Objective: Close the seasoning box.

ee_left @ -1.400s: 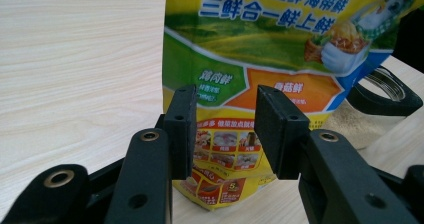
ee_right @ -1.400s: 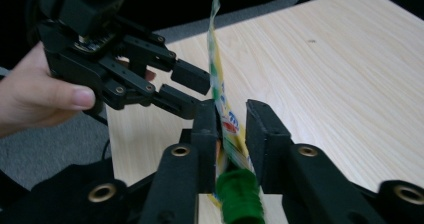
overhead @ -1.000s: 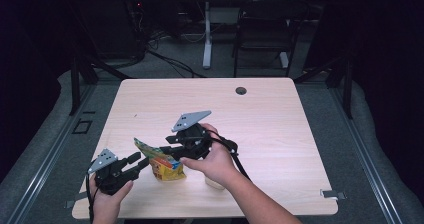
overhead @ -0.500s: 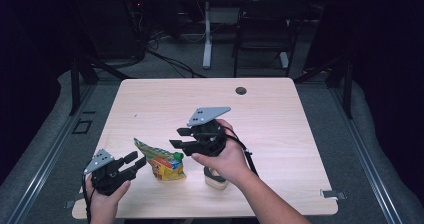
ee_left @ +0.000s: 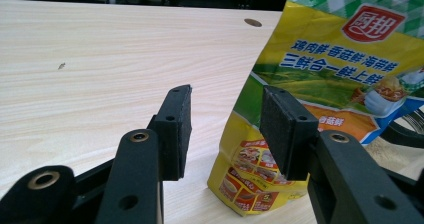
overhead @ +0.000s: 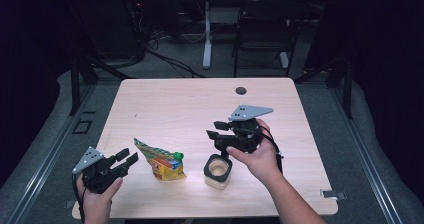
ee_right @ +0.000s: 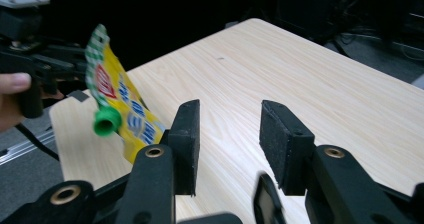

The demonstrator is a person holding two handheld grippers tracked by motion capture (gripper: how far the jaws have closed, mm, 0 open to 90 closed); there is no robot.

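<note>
Table [overhead: 165,104] — right gripper [overhead: 216,130] moved off pouch [overhead: 161,160].

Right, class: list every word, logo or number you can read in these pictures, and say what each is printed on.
"厨邦": white characters in the red badge near the top of the yellow pouch.
"鸡肉鲜 香菇鲜 海带鲜": blue band on the pouch, upper line.
"三鲜合一鲜上鲜": line below it.
Orange strip lower down: ends in "香鲜"; the rest is hidden.
Small print by the food photos at the bottom: too small to read.
Wooden table: no writing.
</note>
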